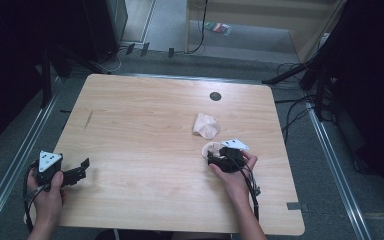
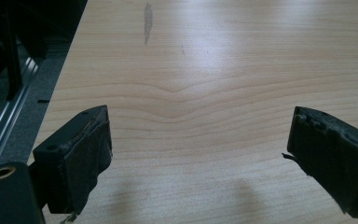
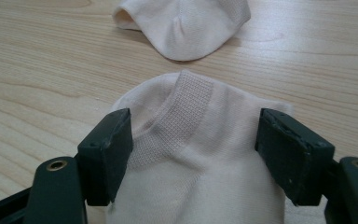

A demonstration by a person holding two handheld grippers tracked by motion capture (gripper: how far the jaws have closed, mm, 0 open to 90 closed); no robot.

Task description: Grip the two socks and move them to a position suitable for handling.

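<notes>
Now your right tongs (image 3: pixel 193 154) stand wide, one jaw on each side of the near sock (image 3: pixel 200 154), with the pads not yet pressing on the fabric; nothing is gripped so far. That sock lies flat on the counter (image 1: pixel 145 130), its ribbed cuff pointing away from you, in the right half of the counter and toward the near edge. Just beyond it, a little apart, the second sock (image 1: pixel 205 125) lies bunched with its opening turned sideways, further toward the far edge. Your left tongs (image 2: pixel 200 154) are also wide open and hold nothing, hovering over bare wood at the near left corner, well apart from both socks. By the look of it, you are at the approach-and-grasp step on the near sock. The next move calls for settling the jaws down to the cloth and closing them enough to pinch a fold, since a thin flat sock gives little to bite on and the pads may slide over it. Keep the second sock out of the pinch.
</notes>
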